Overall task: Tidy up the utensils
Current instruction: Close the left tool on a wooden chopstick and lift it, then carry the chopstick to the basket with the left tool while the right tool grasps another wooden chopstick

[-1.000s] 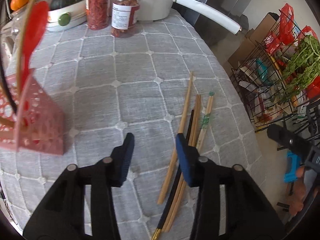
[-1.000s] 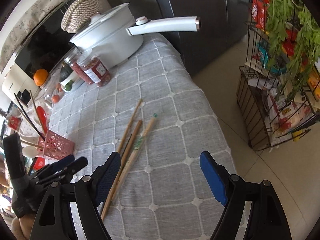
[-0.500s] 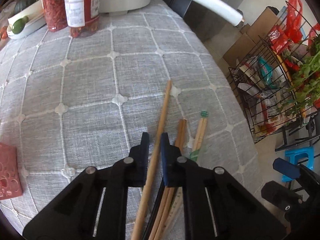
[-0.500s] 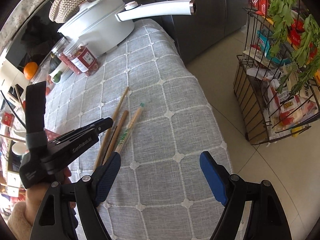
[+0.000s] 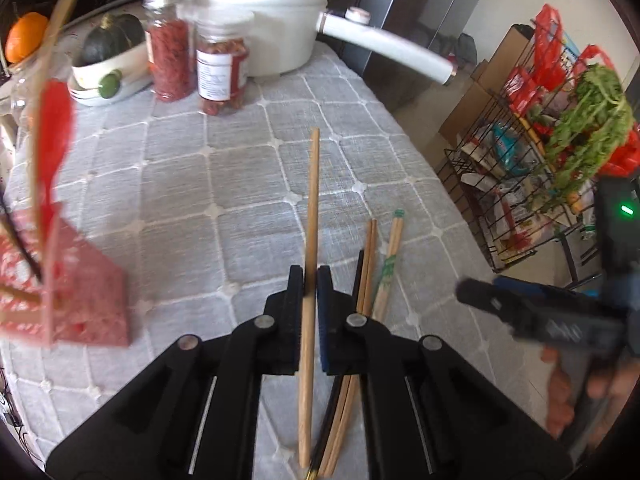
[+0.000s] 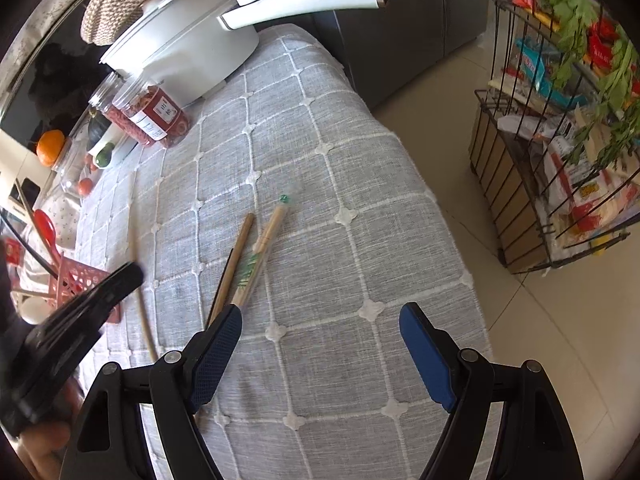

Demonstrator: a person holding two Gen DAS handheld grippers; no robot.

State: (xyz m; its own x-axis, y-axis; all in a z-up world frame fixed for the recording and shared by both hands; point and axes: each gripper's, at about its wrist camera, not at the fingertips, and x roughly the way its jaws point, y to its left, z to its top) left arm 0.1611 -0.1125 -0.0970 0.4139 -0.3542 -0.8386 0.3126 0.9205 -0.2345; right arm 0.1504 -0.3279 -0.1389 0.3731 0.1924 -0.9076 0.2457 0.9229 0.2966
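Note:
My left gripper (image 5: pixel 307 276) is shut on a long wooden chopstick (image 5: pixel 311 208) and holds it off the grey checked tablecloth (image 5: pixel 200 184); it also shows in the right wrist view (image 6: pixel 138 280). Several more chopsticks (image 5: pixel 374 264) lie on the cloth just right of it, one in a green-printed paper sleeve (image 6: pixel 260 252). A pink perforated utensil basket (image 5: pixel 76 292) stands at the left with a red spoon (image 5: pixel 54 128) and sticks in it. My right gripper (image 6: pixel 320 320) is open and empty above the cloth, right of the chopsticks.
A white saucepan (image 5: pixel 260 20) with a long handle, two jars (image 5: pixel 200 64), a bowl with a squash and an orange stand at the back. The table's right edge drops to the floor, where a wire rack (image 6: pixel 560 160) holds greens and packets.
My left gripper closed on one long chopstick and lifted it off the pile, swinging back toward the basket. My right gripper stayed open and moved little.

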